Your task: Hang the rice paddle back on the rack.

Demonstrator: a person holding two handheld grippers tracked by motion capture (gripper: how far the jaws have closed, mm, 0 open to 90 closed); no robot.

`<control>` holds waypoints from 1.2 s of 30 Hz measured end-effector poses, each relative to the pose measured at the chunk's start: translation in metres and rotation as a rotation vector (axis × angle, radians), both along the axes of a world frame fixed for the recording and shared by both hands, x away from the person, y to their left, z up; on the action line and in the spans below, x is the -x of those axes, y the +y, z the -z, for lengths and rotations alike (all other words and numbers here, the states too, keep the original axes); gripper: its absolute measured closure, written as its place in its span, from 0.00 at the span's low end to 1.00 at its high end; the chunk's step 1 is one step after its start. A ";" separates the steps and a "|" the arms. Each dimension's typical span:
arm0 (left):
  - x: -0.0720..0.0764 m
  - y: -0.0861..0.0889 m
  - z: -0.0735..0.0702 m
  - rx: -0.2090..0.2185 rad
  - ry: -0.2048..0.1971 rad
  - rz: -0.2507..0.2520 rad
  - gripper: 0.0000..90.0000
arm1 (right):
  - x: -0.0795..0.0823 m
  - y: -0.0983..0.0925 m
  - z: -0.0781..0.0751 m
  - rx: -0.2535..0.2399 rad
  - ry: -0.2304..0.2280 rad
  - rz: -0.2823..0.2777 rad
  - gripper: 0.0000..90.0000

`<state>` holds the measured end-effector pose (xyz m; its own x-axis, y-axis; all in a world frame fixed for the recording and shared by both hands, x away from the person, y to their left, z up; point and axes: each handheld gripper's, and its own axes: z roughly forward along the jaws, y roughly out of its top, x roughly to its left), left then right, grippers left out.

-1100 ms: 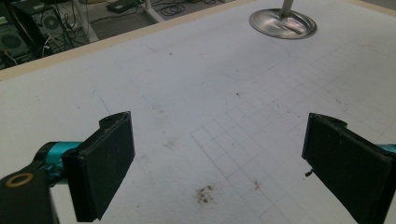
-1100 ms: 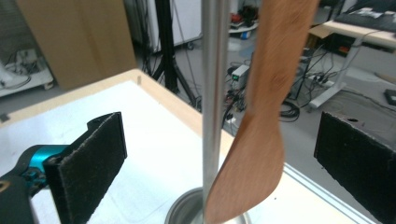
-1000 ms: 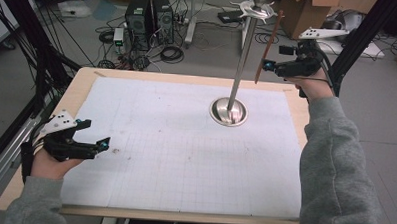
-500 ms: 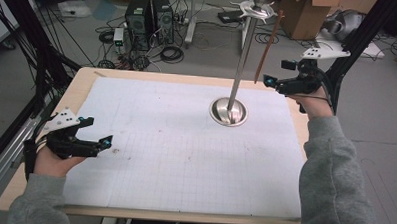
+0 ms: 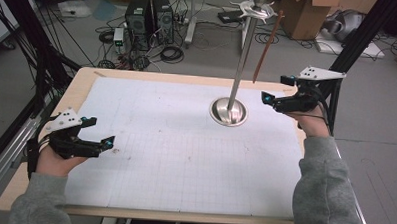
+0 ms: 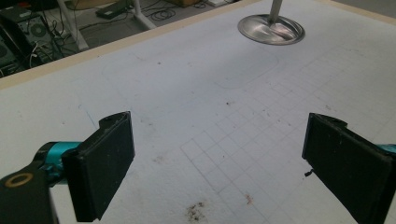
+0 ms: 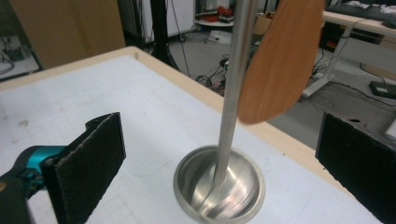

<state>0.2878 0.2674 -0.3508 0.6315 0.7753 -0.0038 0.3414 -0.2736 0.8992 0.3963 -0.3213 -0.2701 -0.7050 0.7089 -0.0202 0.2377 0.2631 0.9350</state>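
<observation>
Fingers of the right gripper [image 5: 268, 99] stood spread wide, empty, aimed at the wooden spatula [image 7: 278, 63] that hung from the steel stand [image 5: 242, 53] (likely lining up a grasp). Left gripper [image 5: 105, 143] idled open, low over the table [image 5: 185, 156].

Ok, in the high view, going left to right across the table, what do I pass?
Left claw, open, low over the mat → round steel base of the upright pole → hanging wooden utensil → right claw, open, beside the table's right edge.
</observation>
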 end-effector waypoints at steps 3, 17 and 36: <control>0.001 0.001 0.000 0.002 -0.003 -0.002 0.11 | 0.006 0.003 0.006 0.021 0.003 -0.001 0.00; 0.002 0.007 -0.001 0.007 -0.007 -0.019 0.11 | 0.024 0.001 0.029 -0.052 0.008 -0.012 0.00; 0.002 0.004 -0.001 0.018 -0.008 -0.012 0.11 | 0.037 -0.009 0.071 -0.071 0.033 0.008 0.00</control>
<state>0.2860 0.2715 -0.3500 0.6219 0.7830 -0.0131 0.3374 -0.2528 0.9068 0.3589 -0.3299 -0.3415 -0.6985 0.7137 0.0530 0.2702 0.1944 0.9430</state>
